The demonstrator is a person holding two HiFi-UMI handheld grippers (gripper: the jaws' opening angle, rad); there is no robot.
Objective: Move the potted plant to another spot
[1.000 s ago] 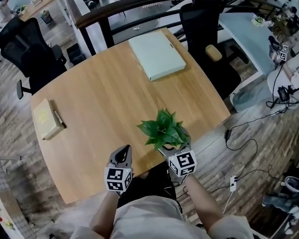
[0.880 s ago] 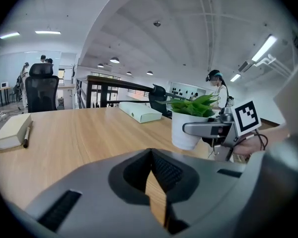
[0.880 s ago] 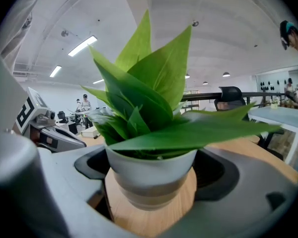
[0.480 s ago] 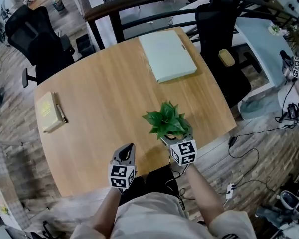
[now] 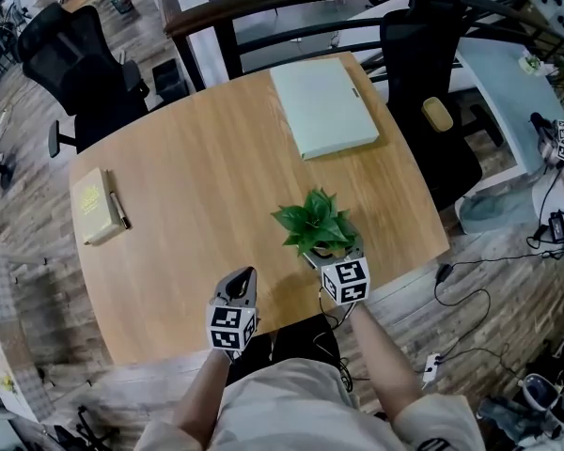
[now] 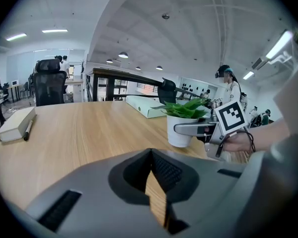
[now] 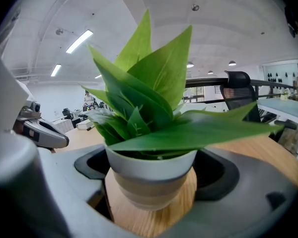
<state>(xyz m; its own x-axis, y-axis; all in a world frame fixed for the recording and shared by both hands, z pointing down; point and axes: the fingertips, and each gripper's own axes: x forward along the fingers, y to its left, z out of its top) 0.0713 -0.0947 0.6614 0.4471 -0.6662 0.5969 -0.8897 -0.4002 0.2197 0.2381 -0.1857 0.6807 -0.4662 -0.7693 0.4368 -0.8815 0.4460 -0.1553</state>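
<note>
The potted plant point(image 5: 315, 222), green leaves in a white pot, stands near the front right edge of the round wooden table point(image 5: 197, 186). My right gripper point(image 5: 327, 252) reaches in from the near side, its jaws closed against both sides of the pot point(image 7: 151, 175). From the left gripper view, one right finger point(image 6: 191, 128) lies across the pot point(image 6: 181, 138), whose base is at the table top. My left gripper point(image 5: 245, 275) hovers over the table's front edge, left of the plant, jaws shut and empty point(image 6: 151, 153).
A pale green flat case point(image 5: 324, 109) lies at the far side of the table. A book with a pen beside it point(image 5: 94, 205) sits at the left. Black office chairs point(image 5: 80, 69) point(image 5: 432, 54) stand behind the table. Cables point(image 5: 470, 299) trail on the floor at right.
The head view has shifted a little. The plant and both grippers keep their places at the table's front edge.
</note>
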